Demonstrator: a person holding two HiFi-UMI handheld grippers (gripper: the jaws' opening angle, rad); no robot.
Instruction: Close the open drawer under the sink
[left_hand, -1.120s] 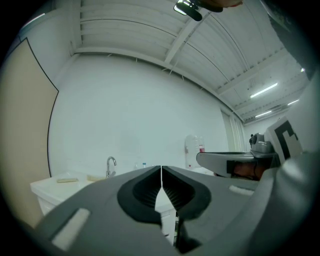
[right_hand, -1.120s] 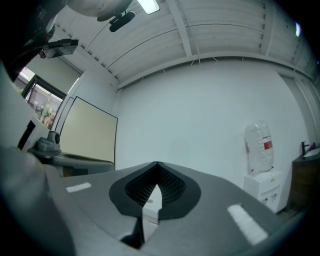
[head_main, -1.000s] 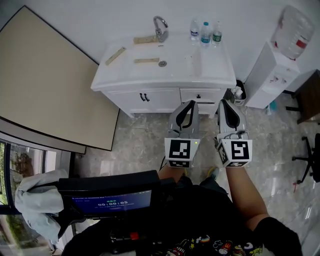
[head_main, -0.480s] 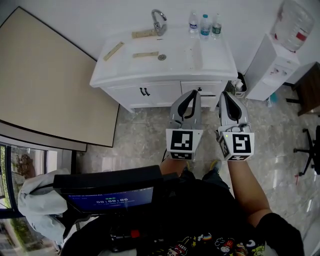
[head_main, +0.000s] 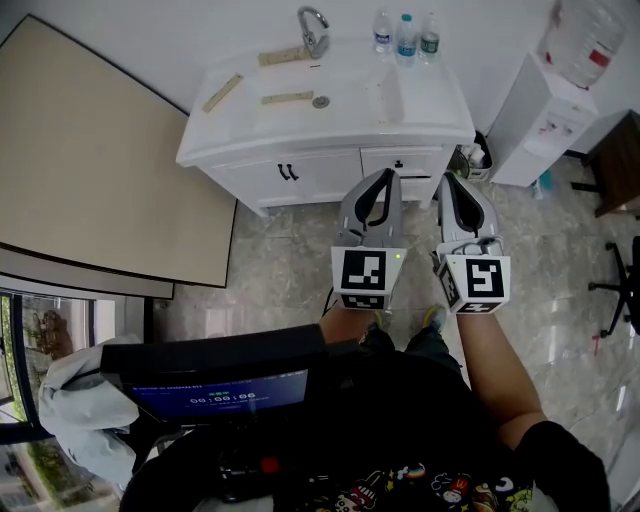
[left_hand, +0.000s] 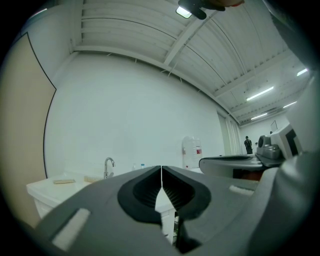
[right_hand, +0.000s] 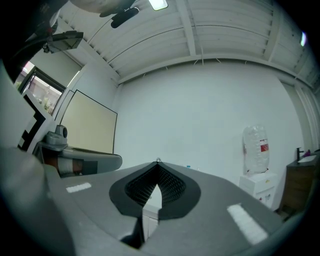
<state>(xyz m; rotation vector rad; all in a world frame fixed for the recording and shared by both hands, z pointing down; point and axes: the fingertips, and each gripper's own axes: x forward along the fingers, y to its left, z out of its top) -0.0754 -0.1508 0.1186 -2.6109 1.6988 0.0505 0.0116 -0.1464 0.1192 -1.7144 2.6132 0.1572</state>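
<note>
Left gripper (head_main: 384, 176): I read jaws pressed together, nothing between. Right gripper (head_main: 448, 180): likewise, tips meeting, empty. Both side by side, aimed at white sink vanity (head_main: 300, 150). Drawer (head_main: 400, 163): vanity's right half, dark knob, beyond left gripper tips. Countertop: faucet (head_main: 314, 30), three water bottles (head_main: 404, 36).

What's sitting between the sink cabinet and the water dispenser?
A small dark bin holding a few items stands between the sink cabinet and the water dispenser, seen in the head view.
</note>
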